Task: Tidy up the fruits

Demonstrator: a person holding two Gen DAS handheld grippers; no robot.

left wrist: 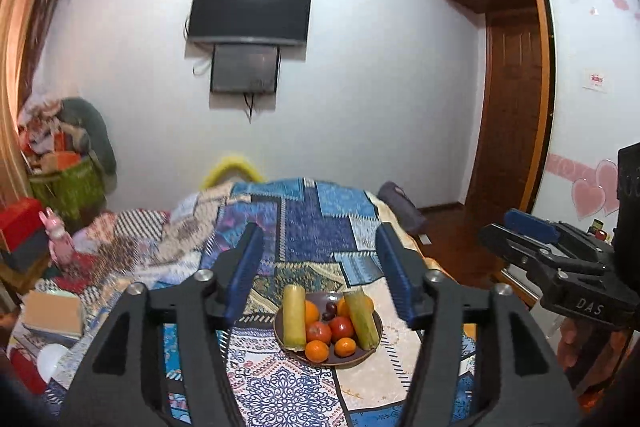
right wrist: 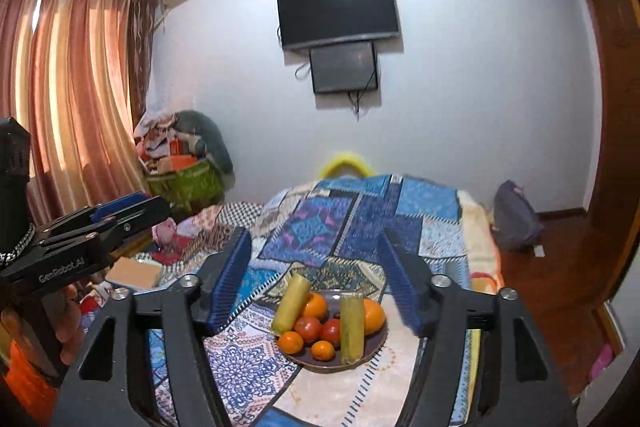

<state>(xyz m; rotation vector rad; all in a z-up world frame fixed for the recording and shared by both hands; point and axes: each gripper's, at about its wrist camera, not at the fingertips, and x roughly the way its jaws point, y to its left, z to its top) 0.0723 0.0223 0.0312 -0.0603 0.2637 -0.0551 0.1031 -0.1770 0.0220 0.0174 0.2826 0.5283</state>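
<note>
A dark round plate sits on the patterned bed cover. It holds two yellow-green cane pieces, oranges, two red tomatoes and dark grapes. My left gripper is open and empty, raised above and behind the plate. My right gripper is open and empty too, likewise above the plate. Each gripper shows at the edge of the other's view: the right one, the left one.
The bed with a blue patchwork cover stretches ahead to the white wall. Boxes, a green basket and clutter lie at its left. A wooden door and wardrobe stand right, with bare floor and a bag.
</note>
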